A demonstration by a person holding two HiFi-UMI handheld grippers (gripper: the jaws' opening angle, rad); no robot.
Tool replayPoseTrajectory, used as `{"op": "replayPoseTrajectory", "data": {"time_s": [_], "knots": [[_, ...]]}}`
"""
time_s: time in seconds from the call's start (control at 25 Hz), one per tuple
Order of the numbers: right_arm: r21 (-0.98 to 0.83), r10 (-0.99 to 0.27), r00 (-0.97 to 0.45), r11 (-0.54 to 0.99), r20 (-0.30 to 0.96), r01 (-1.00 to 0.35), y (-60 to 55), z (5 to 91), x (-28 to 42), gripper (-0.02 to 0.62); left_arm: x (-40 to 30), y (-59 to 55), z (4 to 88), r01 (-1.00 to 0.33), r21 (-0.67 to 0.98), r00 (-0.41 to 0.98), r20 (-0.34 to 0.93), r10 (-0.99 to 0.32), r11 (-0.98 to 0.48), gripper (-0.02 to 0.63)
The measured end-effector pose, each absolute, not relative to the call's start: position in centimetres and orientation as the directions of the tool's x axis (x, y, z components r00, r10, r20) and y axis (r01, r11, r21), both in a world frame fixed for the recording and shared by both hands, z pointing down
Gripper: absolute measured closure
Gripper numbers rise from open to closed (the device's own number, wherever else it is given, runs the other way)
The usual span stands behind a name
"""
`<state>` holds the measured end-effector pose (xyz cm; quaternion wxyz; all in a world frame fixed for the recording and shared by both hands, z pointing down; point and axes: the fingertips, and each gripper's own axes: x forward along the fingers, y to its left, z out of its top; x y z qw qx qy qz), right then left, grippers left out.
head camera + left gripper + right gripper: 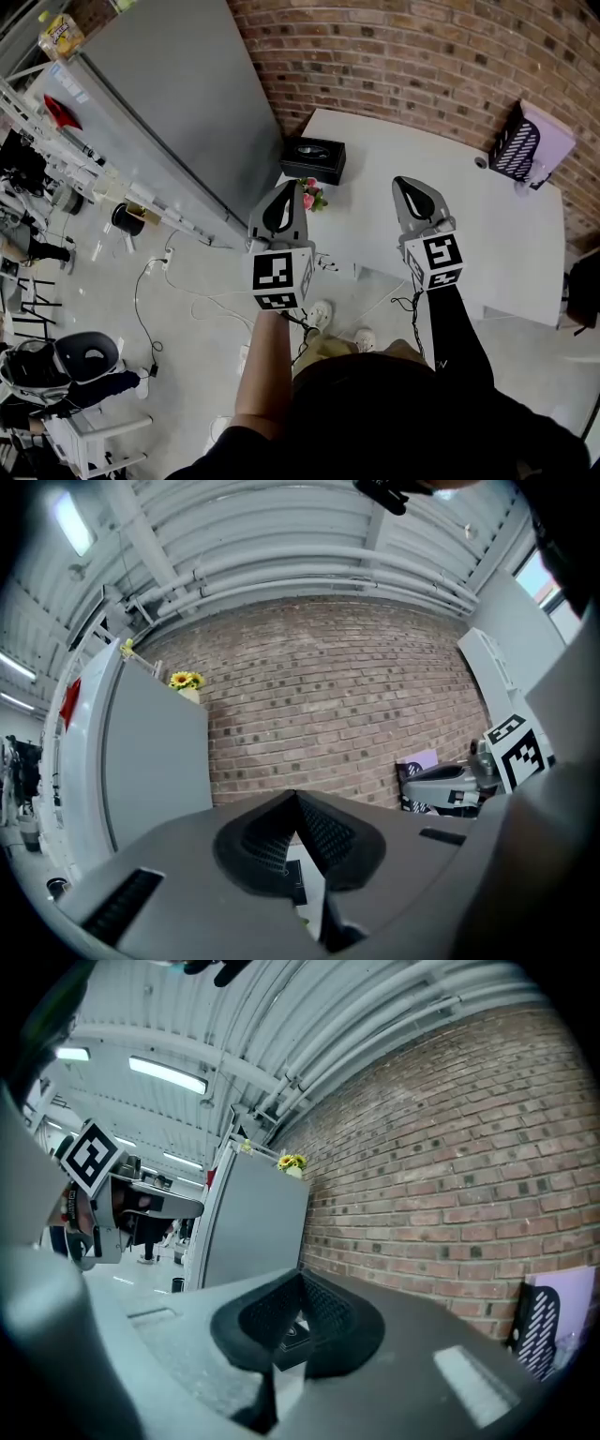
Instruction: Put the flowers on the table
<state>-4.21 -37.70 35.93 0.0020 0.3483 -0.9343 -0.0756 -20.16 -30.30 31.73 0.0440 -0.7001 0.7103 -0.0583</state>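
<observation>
A small bunch of pink flowers [310,195] with green leaves sits on the near left corner of the white table [469,216]. My left gripper [285,186] hovers just left of them and above, pointing level; its jaws meet at the tip with nothing between them [295,795]. My right gripper [406,181] hangs over the table's front part, well right of the flowers. In the right gripper view its jaws [300,1275] also meet, empty. Both gripper views face the brick wall, and their own jaws hide the flowers.
A black box [313,159] lies on the table just behind the flowers. A tall grey fridge [178,103] stands to the left, with yellow flowers [185,680] on top. A black-and-purple holder [527,142] sits at the table's far right corner. Cables trail on the floor [169,300].
</observation>
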Motion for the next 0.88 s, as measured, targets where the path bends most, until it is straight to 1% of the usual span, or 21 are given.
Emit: {"op": "replayPoseTrajectory", "data": {"time_s": [0.16,0.44,0.88], "knots": [[0.172,-0.651,-0.758,0.743,-0.042,-0.647,-37.0,36.0,-3.7,0.595,-19.6,-30.0,32.2,-0.989,-0.151,-0.011,0.03,-0.999,0.006,0.598],[0.146,-0.659,-0.751,0.739,-0.046,-0.657,-37.0,35.9,-3.0,0.595,-19.4,-29.7,31.9,-0.989,-0.148,-0.009,0.014,-1.0,0.007,0.598],[0.139,-0.653,-0.757,0.747,-0.031,-0.65,-36.8,36.2,-3.0,0.595,-19.5,-29.7,32.8,-0.992,-0.13,-0.01,0.03,-0.999,0.006,0.598]]}}
